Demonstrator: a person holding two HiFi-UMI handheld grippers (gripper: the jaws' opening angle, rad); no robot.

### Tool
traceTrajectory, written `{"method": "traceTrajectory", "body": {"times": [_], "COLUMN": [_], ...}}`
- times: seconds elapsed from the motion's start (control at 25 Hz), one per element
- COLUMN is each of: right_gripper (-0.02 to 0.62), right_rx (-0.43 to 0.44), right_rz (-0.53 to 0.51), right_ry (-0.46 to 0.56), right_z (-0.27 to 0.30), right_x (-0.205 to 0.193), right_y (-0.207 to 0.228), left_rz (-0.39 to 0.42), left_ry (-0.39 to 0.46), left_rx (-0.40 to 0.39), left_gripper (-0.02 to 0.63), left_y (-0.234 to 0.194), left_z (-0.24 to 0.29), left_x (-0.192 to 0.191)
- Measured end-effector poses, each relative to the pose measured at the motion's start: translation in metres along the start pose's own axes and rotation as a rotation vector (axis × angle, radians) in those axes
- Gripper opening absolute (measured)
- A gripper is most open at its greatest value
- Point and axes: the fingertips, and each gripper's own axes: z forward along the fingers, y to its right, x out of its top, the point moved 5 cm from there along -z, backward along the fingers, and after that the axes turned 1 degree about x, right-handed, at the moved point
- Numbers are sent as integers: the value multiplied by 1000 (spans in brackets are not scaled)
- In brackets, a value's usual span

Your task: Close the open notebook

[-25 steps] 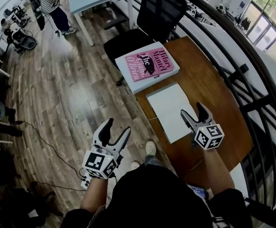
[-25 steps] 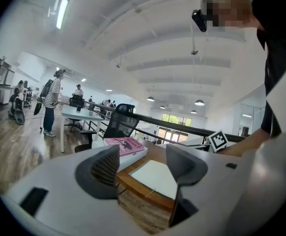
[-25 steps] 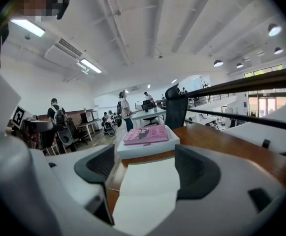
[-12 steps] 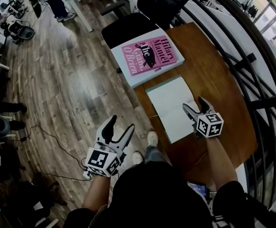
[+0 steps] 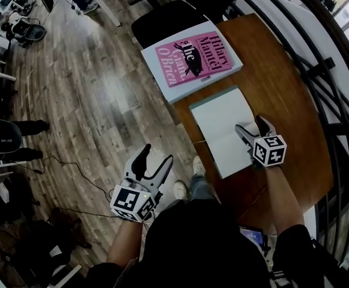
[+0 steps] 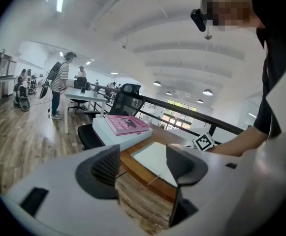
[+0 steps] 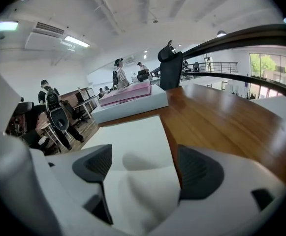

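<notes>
Right gripper (image 5: 250, 125) lowered over the open notebook (image 5: 219, 122), jaws just widened, page edge between them ungripped, left gripper (image 5: 157, 153) spread empty beside the table (image 5: 282, 83)

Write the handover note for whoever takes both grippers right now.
Left hand-held gripper: open, empty, over the floor left of the table.
Right hand-held gripper: jaws have just been opening, wide apart over the right edge of the notebook; nothing clamped.
The notebook lies open, white page up, on the table's near left part, beside the pink book.
Done: nothing yet.
Left: grip the open side and fold it shut.
</notes>
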Motion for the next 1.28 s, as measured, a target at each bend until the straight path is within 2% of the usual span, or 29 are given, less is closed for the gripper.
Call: {"method": "traceTrajectory", "body": {"times": [0.36,0.68,0.92,1.28], "right_gripper": [408,420,420,422], "right_rx": [-2,6,-11,-13], "right_rz": [-121,-144,-238,-249], "right_ry": [-52,-75,-91,-79], "right_z": [5,5,11,15], "right_x": [-8,-12,-19,-25], "right_y": [-11,-21,-40,-67], "left_rz": [-27,-52,-90,-112], "left_ry": [-33,-39,-40,-51], "left_rx": [-11,-2,-2,0], "left_gripper": [295,295,295,295], "left_y": [2,-6,-15,-23], "left_z": [4,-4,-6,-8], "left_x": [-17,-23,-26,-30]}}
